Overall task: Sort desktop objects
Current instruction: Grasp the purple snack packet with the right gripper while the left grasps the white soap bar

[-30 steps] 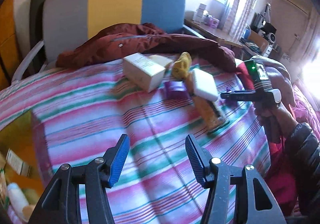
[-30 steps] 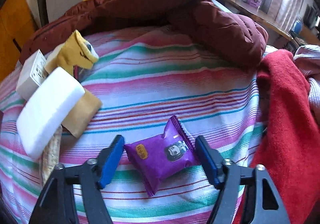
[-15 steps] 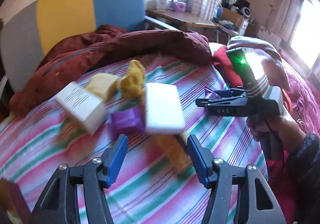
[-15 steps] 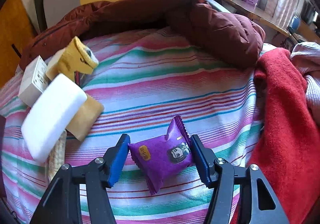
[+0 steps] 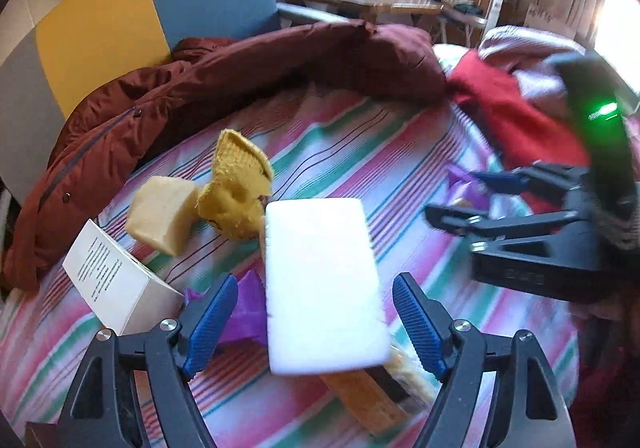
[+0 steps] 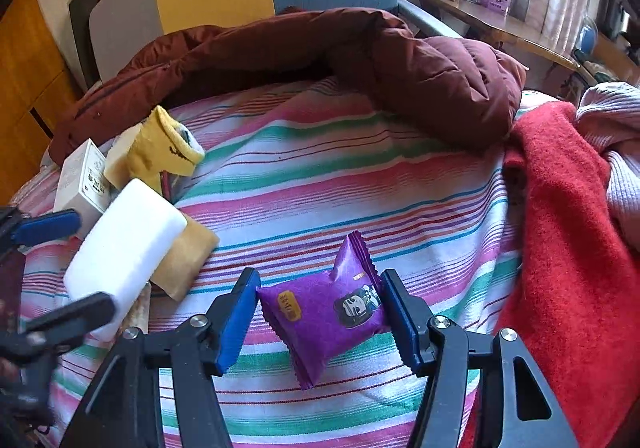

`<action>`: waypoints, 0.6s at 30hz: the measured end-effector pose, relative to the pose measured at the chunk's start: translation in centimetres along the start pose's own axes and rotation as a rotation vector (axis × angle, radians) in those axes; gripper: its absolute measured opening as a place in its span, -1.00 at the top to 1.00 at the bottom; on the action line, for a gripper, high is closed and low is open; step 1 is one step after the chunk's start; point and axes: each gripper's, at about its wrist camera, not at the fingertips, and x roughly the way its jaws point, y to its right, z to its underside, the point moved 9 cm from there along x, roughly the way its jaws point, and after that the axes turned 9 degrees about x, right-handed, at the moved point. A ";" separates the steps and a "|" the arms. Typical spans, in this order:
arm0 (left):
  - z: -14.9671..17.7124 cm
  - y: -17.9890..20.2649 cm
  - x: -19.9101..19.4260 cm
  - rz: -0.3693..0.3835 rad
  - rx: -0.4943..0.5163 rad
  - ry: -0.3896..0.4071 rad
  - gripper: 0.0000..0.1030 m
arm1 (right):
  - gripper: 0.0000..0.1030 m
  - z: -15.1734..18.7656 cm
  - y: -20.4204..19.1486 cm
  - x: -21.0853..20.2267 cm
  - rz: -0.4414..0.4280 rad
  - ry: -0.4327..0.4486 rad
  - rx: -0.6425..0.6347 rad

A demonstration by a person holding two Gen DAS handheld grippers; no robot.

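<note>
A purple snack packet [image 6: 326,308] is lying on the striped bedcover [image 6: 360,175], sitting between the blue pads of the right gripper [image 6: 320,318], which are pressing its two ends. In the left camera's view that packet is mostly hidden behind the blurred right gripper [image 5: 472,195]. The left gripper [image 5: 314,322] is opening wide around a white block [image 5: 320,288], its pads not touching it. The block is covering part of a second purple packet [image 5: 244,312] and a brown bar [image 5: 368,400]. A white box [image 5: 116,280] is lying nearby.
</note>
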 end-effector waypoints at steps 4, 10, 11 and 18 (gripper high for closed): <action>0.1 0.0 0.8 -0.013 0.007 -0.003 -0.14 | -0.20 0.1 -0.2 -0.3 0.002 0.005 0.000; 0.8 -0.7 -0.9 -0.001 -0.058 0.070 -0.10 | -0.20 0.4 -0.2 -0.1 0.008 -0.004 -0.009; 1.0 -0.9 -1.4 0.004 -0.069 0.079 -0.10 | -0.20 0.4 -0.1 -0.1 0.008 -0.003 -0.010; 4.8 -2.3 -5.9 -0.045 -0.144 0.140 -0.11 | -0.20 0.6 -0.8 -0.2 -0.003 0.013 -0.035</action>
